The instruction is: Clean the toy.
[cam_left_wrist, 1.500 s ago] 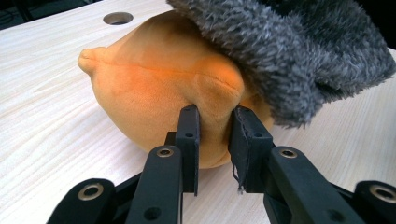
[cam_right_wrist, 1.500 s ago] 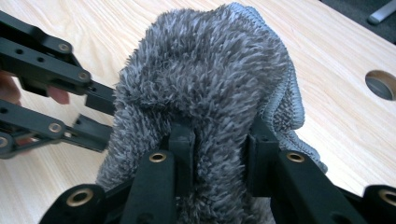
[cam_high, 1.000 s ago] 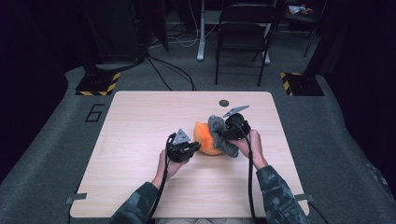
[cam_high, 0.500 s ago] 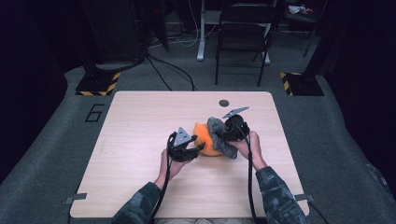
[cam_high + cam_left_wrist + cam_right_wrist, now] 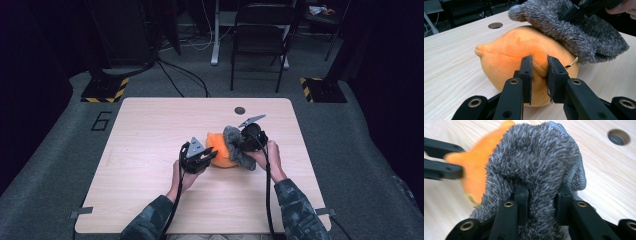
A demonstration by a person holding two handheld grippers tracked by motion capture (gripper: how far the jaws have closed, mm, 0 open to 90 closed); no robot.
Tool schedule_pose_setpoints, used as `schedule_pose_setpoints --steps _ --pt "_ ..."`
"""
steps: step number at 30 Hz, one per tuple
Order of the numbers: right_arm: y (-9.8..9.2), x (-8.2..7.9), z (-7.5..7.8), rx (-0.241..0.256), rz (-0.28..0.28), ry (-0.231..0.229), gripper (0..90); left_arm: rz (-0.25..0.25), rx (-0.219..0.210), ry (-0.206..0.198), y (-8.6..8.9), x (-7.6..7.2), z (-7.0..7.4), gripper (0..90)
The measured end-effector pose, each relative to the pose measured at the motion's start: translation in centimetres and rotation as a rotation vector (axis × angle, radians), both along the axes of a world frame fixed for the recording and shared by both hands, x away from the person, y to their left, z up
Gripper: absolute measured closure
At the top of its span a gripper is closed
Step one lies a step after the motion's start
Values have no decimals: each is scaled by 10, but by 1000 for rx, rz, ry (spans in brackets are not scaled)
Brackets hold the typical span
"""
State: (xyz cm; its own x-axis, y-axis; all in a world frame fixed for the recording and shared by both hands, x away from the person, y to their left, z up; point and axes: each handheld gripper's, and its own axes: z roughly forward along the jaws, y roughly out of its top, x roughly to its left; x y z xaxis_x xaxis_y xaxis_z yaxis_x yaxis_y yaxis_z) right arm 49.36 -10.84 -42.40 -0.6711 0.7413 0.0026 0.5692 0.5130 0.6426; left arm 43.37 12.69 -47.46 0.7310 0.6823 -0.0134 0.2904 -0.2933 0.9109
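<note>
Fingers of the left gripper pinch a fold of the orange plush, a grip the high view cannot resolve, while the right gripper clamps the grey fuzzy cloth draped over its top. From the left gripper view, the plush lies on the worktop mid-table, long axis crosswise, its pointed tip aimed left, short of the worktop's round hole.
</note>
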Motion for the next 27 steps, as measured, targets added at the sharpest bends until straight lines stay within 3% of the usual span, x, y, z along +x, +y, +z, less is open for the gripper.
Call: schedule_pose_setpoints --steps 10,13,16,20,23,25,27 --pt "-21 14 -18 -69 -99 64 692 2 -11 3 1 0 -1 755" --pt "-25 17 -25 -116 -135 83 694 -1 -8 4 2 1 -1 755" --pt "-29 18 -23 -91 -131 89 705 3 -16 -2 3 1 -1 756" --pt "-24 9 2 -38 -86 18 710 0 -16 6 5 1 -1 757" --pt "-14 -3 22 44 -20 -27 711 1 -18 -2 3 0 -1 758" --pt "-4 -11 29 84 31 -64 711 -3 -12 -8 1 -1 0 758" --pt "8 -18 32 126 81 -69 711 -10 -9 -16 0 -2 0 758"
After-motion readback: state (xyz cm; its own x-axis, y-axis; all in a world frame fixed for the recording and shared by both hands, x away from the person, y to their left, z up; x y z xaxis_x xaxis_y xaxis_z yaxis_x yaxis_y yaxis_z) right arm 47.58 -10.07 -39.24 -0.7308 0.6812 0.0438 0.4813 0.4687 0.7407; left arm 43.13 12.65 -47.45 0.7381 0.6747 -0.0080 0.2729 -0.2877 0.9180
